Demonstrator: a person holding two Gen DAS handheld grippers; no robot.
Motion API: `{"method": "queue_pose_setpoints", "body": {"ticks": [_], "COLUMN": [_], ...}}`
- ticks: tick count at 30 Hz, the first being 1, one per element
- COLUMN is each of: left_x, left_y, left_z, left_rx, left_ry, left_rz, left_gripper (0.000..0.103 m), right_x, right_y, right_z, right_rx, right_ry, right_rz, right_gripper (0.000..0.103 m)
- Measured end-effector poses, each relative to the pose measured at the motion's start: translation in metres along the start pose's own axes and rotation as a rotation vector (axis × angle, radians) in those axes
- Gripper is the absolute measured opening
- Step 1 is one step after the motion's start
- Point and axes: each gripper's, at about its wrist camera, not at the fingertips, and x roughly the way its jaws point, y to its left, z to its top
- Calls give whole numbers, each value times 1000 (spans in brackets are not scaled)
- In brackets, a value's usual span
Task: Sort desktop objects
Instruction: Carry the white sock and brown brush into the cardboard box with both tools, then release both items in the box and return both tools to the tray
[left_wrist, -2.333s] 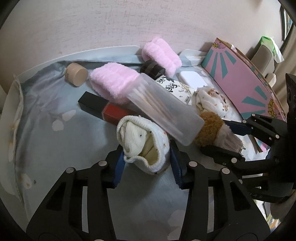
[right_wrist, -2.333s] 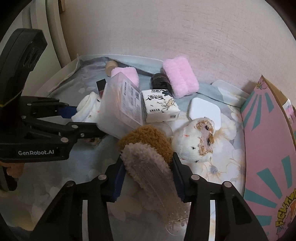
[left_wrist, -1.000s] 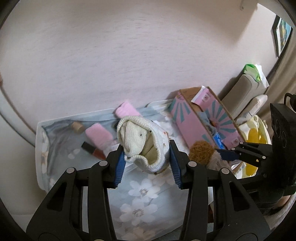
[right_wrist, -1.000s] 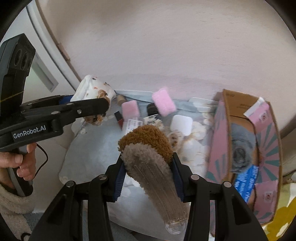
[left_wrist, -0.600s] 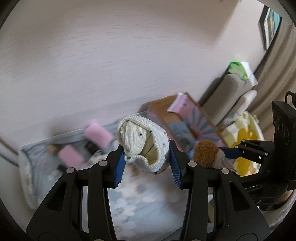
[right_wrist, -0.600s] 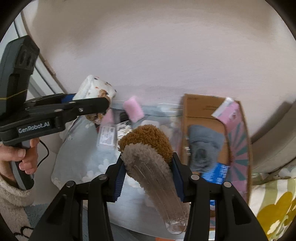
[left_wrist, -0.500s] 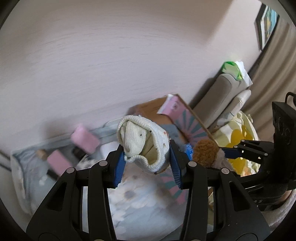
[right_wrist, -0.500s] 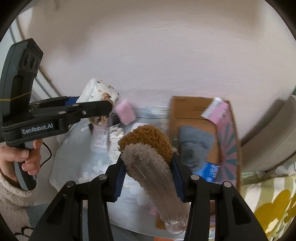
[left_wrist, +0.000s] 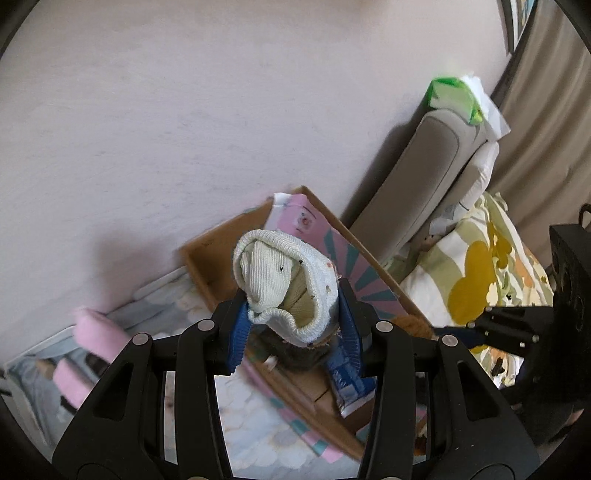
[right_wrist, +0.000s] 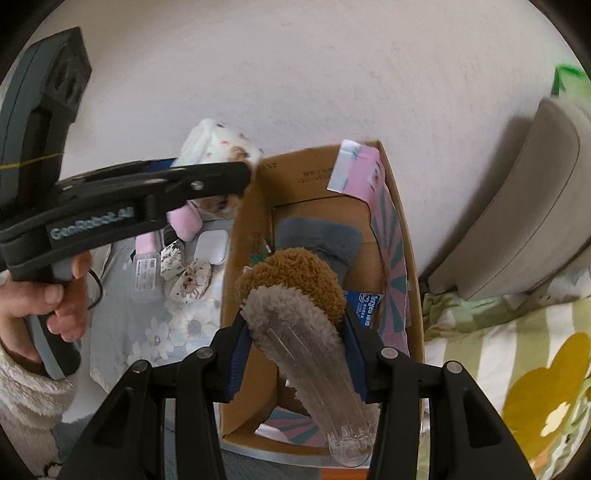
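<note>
My left gripper (left_wrist: 293, 328) is shut on a rolled cream sock (left_wrist: 284, 280) and holds it in the air above the pink cardboard box (left_wrist: 351, 273). In the right wrist view the left gripper (right_wrist: 218, 177) and its spotted sock (right_wrist: 218, 147) hang over the box's left wall. My right gripper (right_wrist: 293, 354) is shut on a brown and grey fuzzy sock (right_wrist: 295, 295) with a clear plastic insert, held above the open box (right_wrist: 399, 258). A grey sock (right_wrist: 321, 236) and a blue packet (right_wrist: 364, 302) lie inside the box.
On the floral cloth (right_wrist: 147, 325) left of the box lie pink fluffy rolls (right_wrist: 184, 221), a clear case (right_wrist: 146, 273), a tissue pack (right_wrist: 171, 260), a white pad (right_wrist: 212, 245) and another sock (right_wrist: 192, 278). A beige cushion (right_wrist: 535, 206) and yellow-flowered bedding (right_wrist: 517, 369) are on the right.
Both grippers have lifted their socks off the cloth and carried them right. They now hang over the open box instead of over the cluttered cloth.
</note>
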Motion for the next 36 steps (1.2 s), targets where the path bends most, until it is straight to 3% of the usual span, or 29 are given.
{"method": "queue_pose_setpoints", "body": {"ticks": [5,21,23,24,25,26,30,36], "left_x": [31,56,60,62,64,63,53,27], "left_y": [-4,-5,-2,-1,0,0,-1,7], "left_z": [8,11,9,8,7,6,2,-1], "left_rx": [-9,17,-1,-13,-20,-18,-4,-16], "left_ry": [35,83,101,113,122,111,75,17], "left_rz": [5,41,54,59,68,80,77,92], "left_gripper": [40,42,49,64,91,102,102,103], "right_x": [13,29,31,32,33,32,26,16], "right_y": [-11,-14,-11,-10,-9,-8,-1,12], "right_z": [-1,-6,-6,-7,-9,-10,-12,-18], "right_rx": [16,-21,-24,-24,-23,-22,-26,-66], "right_ry": [18,67,71,74,73,63,28,-34], "right_rz": [28,12,-17,-26,-32,-42,-47,-88], "right_gripper": [43,45,52,62,71,75,79,102]}}
